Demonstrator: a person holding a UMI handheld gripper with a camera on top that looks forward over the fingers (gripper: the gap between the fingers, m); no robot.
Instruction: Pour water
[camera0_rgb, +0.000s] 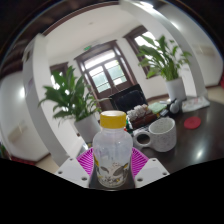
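A clear plastic bottle (111, 152) with a yellow cap and a printed label stands upright between the fingers. My gripper (112, 165) is shut on it, with the pink pads (87, 161) pressing on both sides of its lower body. A white mug (160, 135) stands on the dark table (195, 143) just ahead and to the right of the bottle, its handle towards the bottle. The bottle hides the space directly ahead of the fingers.
A white bowl (192, 121) and other white dishes (200, 103) lie beyond the mug. Potted plants stand at the left (68, 100) and at the right (165, 58). A window (106, 70) and a dark cabinet (128, 99) are at the back.
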